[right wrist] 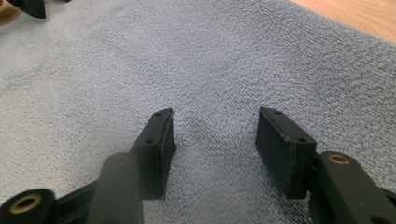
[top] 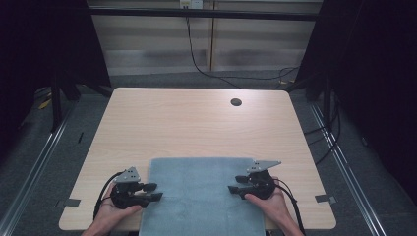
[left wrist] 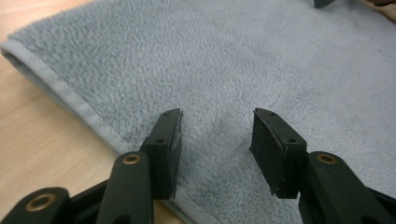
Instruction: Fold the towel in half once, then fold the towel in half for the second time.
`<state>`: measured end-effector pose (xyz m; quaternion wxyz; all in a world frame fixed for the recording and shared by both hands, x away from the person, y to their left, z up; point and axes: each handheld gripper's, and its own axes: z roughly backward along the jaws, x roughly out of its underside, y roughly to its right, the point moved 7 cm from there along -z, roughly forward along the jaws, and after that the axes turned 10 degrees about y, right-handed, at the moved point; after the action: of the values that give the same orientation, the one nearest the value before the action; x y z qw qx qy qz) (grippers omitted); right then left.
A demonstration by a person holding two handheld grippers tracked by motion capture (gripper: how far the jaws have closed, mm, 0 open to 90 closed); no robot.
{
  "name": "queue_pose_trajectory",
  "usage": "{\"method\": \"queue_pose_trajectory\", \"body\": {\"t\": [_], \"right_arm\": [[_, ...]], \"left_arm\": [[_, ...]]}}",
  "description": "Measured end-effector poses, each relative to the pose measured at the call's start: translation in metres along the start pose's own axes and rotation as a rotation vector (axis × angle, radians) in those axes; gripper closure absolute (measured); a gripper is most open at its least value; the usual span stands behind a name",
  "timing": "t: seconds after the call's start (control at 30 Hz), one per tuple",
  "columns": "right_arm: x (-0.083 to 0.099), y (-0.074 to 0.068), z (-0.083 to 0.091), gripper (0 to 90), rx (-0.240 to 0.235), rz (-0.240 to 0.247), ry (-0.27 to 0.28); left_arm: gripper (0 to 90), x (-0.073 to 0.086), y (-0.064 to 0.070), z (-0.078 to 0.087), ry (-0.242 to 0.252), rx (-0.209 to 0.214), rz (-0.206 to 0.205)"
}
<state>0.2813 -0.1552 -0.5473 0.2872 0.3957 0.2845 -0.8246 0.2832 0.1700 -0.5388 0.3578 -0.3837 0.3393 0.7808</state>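
Observation:
A grey-blue towel (top: 199, 191) lies flat at the table's front middle and hangs over the front edge. My left gripper (top: 154, 191) is open at the towel's left edge, jaws pointing right over the cloth. In the left gripper view the towel (left wrist: 224, 60) spreads under the open gripper (left wrist: 217, 119), with its hemmed edge at the left. My right gripper (top: 234, 184) is open at the towel's right edge, jaws pointing left. In the right gripper view the towel (right wrist: 187, 70) lies beneath the open gripper (right wrist: 215, 119). Nothing is held between either pair of jaws.
The light wooden table (top: 196, 123) has a round cable hole (top: 236, 102) at the back right. Tape marks (top: 324, 198) sit near both front corners. Black cables (top: 196, 59) run across the floor behind the table. Dark curtains stand on both sides.

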Motion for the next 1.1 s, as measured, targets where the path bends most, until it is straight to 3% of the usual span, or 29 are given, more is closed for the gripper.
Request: {"method": "queue_pose_trajectory", "body": {"t": [0.13, 0.27, 0.63, 0.8, 0.9, 1.1], "right_arm": [[-0.013, 0.005, 0.006, 42.1, 0.006, -0.001, 0.049], [-0.027, 0.019, 0.014, 42.0, 0.046, -0.016, 0.094], [-0.054, 0.062, 0.031, 42.3, 0.119, -0.034, 0.121], [-0.055, 0.087, 0.031, 42.9, 0.161, -0.068, 0.137], [-0.046, 0.096, 0.022, 42.5, 0.157, -0.075, 0.102], [-0.037, 0.094, 0.003, 43.4, 0.131, -0.053, 0.044]], "left_arm": [[49.3, -0.012, -0.005, 0.001, 0.027, -0.004, 0.012], [48.0, -0.027, -0.018, -0.001, 0.053, -0.027, 0.018], [46.9, -0.070, -0.062, -0.007, 0.105, -0.120, 0.032], [45.7, -0.066, -0.079, -0.021, 0.088, -0.133, 0.070], [44.4, -0.058, -0.086, -0.027, 0.067, -0.139, 0.082], [43.0, -0.049, -0.093, -0.034, 0.041, -0.137, 0.087]]}}
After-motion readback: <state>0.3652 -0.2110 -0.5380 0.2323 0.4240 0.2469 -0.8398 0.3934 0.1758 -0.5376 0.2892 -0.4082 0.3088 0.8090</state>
